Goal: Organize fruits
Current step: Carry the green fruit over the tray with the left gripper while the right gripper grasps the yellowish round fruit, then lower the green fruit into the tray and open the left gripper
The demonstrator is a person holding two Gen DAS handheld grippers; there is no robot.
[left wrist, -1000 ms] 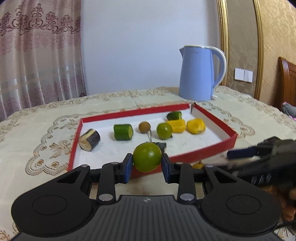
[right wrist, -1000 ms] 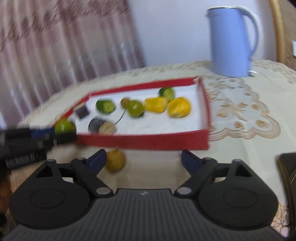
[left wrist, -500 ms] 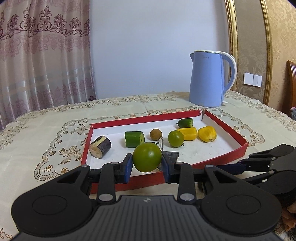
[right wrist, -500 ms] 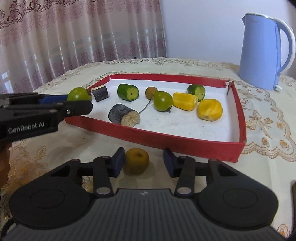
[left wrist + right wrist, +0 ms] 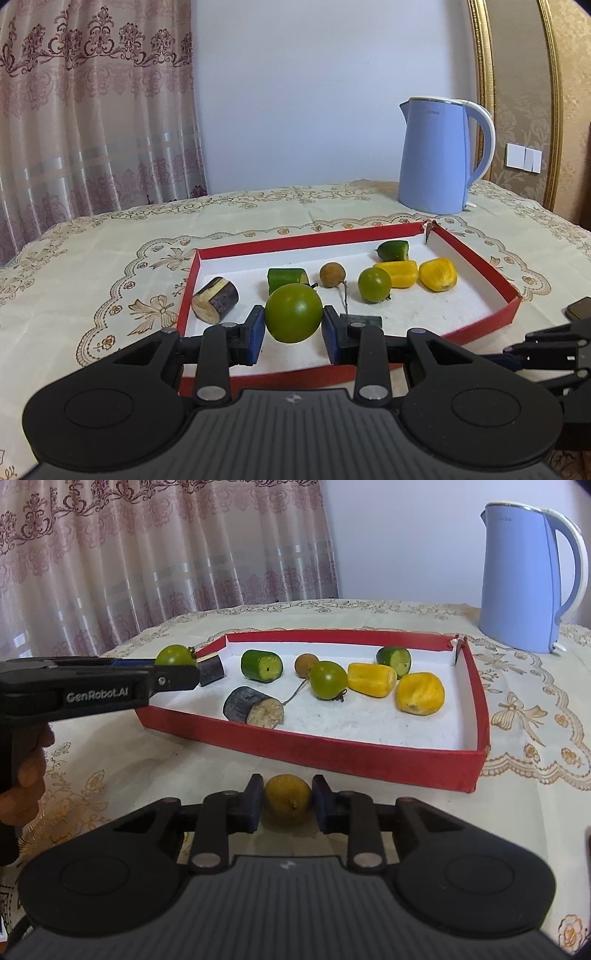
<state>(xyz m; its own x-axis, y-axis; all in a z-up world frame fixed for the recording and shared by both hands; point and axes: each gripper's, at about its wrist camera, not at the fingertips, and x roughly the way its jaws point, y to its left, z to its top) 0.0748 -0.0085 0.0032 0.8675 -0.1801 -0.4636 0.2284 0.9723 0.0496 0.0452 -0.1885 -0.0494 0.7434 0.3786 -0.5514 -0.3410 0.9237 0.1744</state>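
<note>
**Green fruit held over the tray, yellow one pinched outside it**

From my remote seat, the left gripper (image 5: 293,328) was clamped on a round green fruit (image 5: 293,312), both blue pads pressed against its sides. It hung above the near-left corner of the red tray (image 5: 476,254), just inside the near wall as the right wrist view showed it. The drop lay straight below and slightly forward, in the bare white patch beside the dark cut piece (image 5: 215,300). That was the relation the release turned on: down, not across.

The right gripper (image 5: 288,805) sat low on the tablecloth (image 5: 517,716), outside the tray, just short of its near red wall. Its jaws were drawn in around a small yellow-brown fruit (image 5: 288,798), the pads touching or very nearly touching each flank; I read it as a grasp, with the fruit still down at cloth level. The fruit was round, so it had no long axis to line up. Its stem end faced the camera. The tray lay dead ahead of it, over the wall, so that arm would need lift before any forward travel.

Inside the tray the second green fruit (image 5: 328,680), two yellow pieces (image 5: 419,694), two green cucumber chunks (image 5: 261,665) and a small brown fruit (image 5: 306,662) sat spread toward the far side, well apart from the left landing spot. The blue kettle (image 5: 439,155) stood beyond, clear of both arms.
</note>
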